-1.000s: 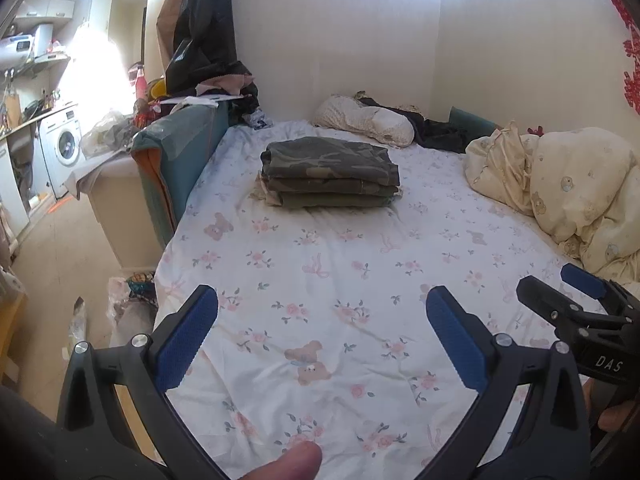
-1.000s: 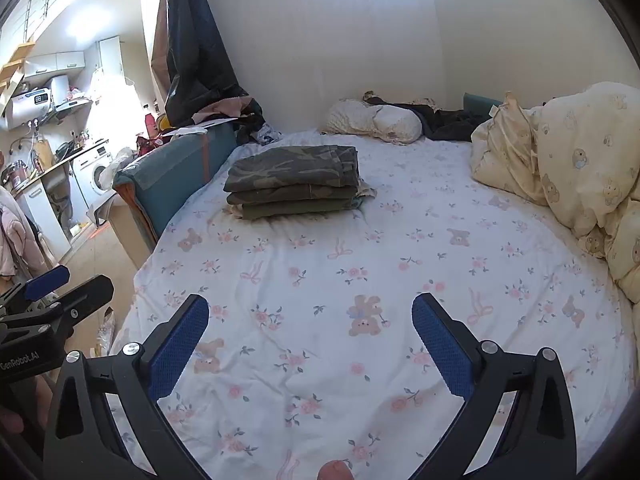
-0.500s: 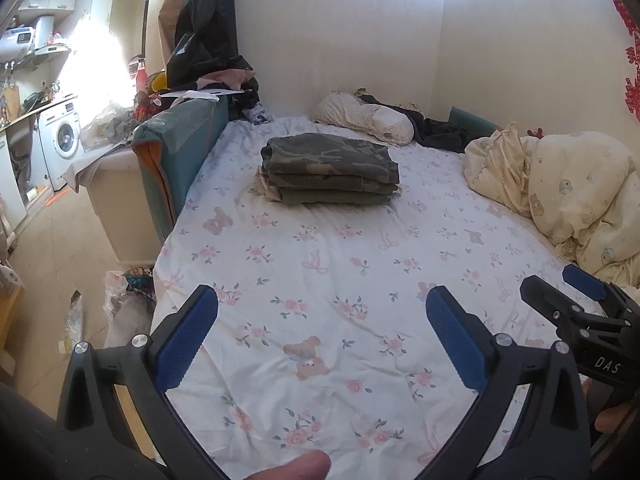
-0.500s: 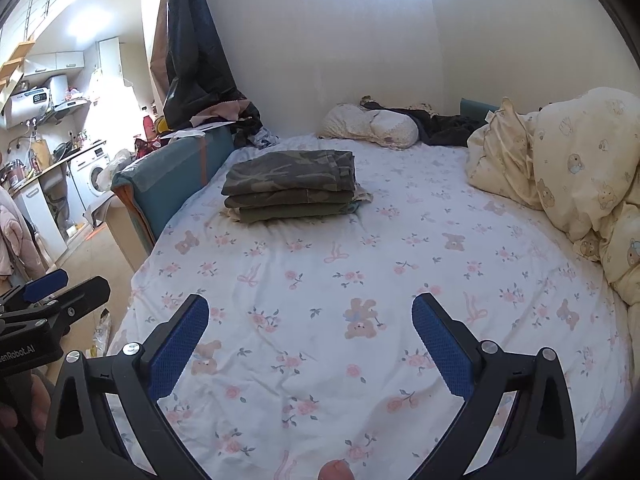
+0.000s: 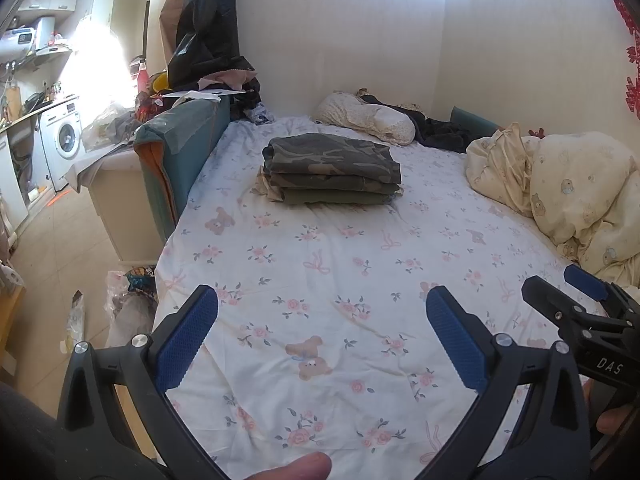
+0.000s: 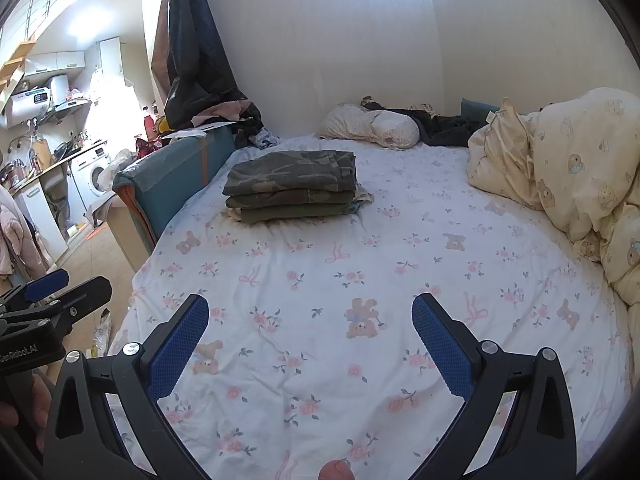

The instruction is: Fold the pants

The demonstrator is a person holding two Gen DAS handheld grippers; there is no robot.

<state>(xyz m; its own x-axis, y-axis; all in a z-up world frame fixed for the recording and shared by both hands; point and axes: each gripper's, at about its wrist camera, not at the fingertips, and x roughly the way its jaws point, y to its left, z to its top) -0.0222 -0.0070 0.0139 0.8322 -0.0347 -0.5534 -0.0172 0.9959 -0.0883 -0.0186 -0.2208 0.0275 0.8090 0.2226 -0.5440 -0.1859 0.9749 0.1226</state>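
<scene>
A stack of folded camouflage and olive pants [image 5: 332, 168] lies on the far part of the bed [image 5: 320, 272], on the flowered white sheet. It also shows in the right wrist view [image 6: 294, 186]. My left gripper [image 5: 322, 308] is open and empty, low over the near part of the sheet, well short of the stack. My right gripper [image 6: 310, 308] is open and empty too, beside the left one. The right gripper shows at the right edge of the left wrist view [image 5: 580, 312]; the left gripper shows at the left edge of the right wrist view [image 6: 52, 304].
A rumpled cream duvet [image 5: 568, 184] is heaped along the bed's right side. A pillow [image 5: 368, 120] and dark clothes [image 5: 440, 130] lie at the head. A teal board [image 5: 180, 152] and a cabinet [image 5: 116, 200] flank the left edge. Bags [image 5: 128, 296] lie on the floor.
Both grippers have drawn back and risen slightly from the bed, so the stack looks a bit farther. Both stay open and empty.
</scene>
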